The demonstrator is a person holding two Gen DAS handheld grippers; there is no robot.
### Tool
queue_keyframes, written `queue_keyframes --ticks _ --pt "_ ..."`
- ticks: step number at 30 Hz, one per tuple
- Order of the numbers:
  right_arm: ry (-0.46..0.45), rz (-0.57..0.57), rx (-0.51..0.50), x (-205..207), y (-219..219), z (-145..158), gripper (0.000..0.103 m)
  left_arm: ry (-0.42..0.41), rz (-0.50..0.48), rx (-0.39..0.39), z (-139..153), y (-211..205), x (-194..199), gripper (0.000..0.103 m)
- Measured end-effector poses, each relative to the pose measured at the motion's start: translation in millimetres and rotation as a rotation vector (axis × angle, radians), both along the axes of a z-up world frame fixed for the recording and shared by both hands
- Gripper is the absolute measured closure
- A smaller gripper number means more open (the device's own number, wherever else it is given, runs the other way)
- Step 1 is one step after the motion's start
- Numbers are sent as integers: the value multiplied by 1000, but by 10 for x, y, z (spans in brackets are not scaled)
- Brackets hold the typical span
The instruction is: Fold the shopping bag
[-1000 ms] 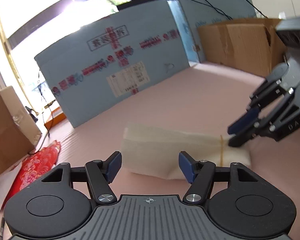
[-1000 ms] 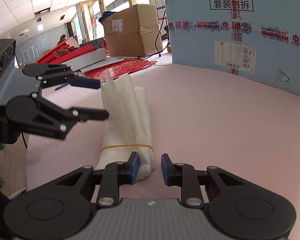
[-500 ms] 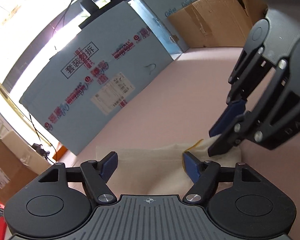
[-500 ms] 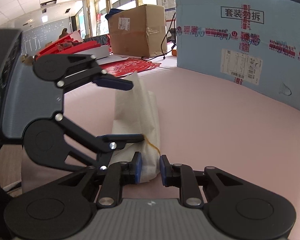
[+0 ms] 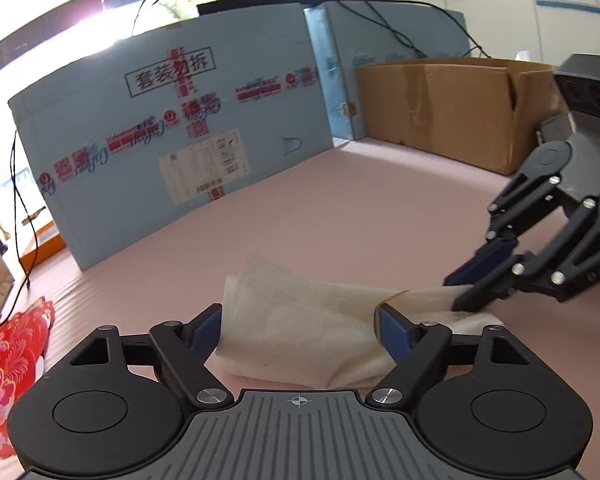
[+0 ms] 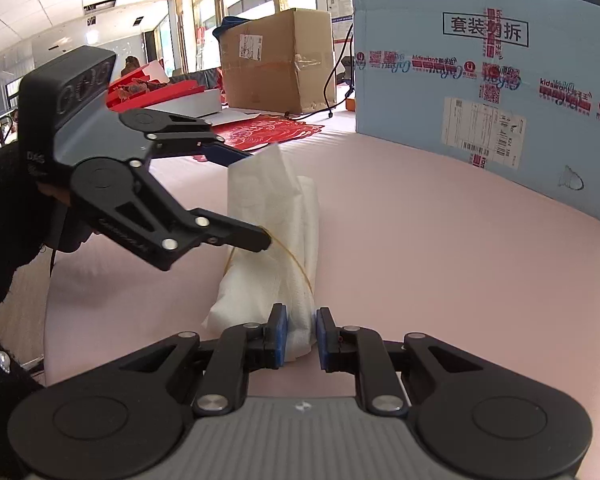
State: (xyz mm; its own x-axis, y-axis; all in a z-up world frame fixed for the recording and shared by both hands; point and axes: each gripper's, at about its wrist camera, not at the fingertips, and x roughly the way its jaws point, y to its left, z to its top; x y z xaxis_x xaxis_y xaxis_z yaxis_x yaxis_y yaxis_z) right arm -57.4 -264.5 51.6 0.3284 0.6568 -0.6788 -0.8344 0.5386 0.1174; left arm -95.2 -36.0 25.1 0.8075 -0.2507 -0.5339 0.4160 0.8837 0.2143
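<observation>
The right gripper (image 6: 301, 334) pinches the near end of the folded white shopping bag (image 6: 274, 240), which lies on the pink table (image 6: 440, 248) stretching straight ahead of it. Ahead and to its left, the left gripper (image 5: 298, 330) is spread wide across the bag's middle, one fingertip (image 6: 256, 240) hooked under the yellow rubber band (image 6: 296, 266). The band could slip off that finger and snap back, or the pull could drag the bundle from the right pinch and loosen the folds.
</observation>
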Motion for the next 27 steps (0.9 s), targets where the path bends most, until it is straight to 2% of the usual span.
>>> queue_keyframes --ticks 2,4,5,8,9,12,14,16,17,19,21,23,25,26,27 --pt "30 -22 9 31 -11 -3 85 -19 81 82 -41 -39 -28 21" --pt "85 -60 27 87 -30 2 83 -58 69 138 -72 -129 -170 21" --pt "105 -69 34 111 -36 4 82 -77 72 129 -56 -151 -220 21" --pt "122 -81 37 138 -28 13 78 -154 107 25 40 -212 -383 21" --pt "118 -81 32 138 -13 19 75 -157 85 5 62 -253 -404 21" --pt "103 -84 17 144 42 28 64 -124 -22 22 31 -496 -425 21" --pt "101 -83 13 141 72 25 64 -81 -18 135 -117 -689 -371 20" --pt "89 -73 4 100 95 20 74 -106 15 183 -168 -771 -379 17" --pt "83 -62 3 70 98 22 81 -111 53 218 -162 -812 -377 17" --pt "64 -46 -6 34 100 28 82 -141 159 297 -188 -821 -363 17" --pt "69 -47 -3 38 77 32 85 -163 199 320 -213 -735 -390 17" --pt "103 -62 19 92 32 32 87 -179 237 366 -243 -657 -411 17" --pt "180 -97 64 196 -46 14 88 -210 231 410 -285 -572 -449 17" --pt "216 -113 84 239 -80 5 89 -235 225 456 -324 -530 -456 17" --pt "271 -133 112 299 -129 -12 89 -284 195 494 -340 -498 -472 17"
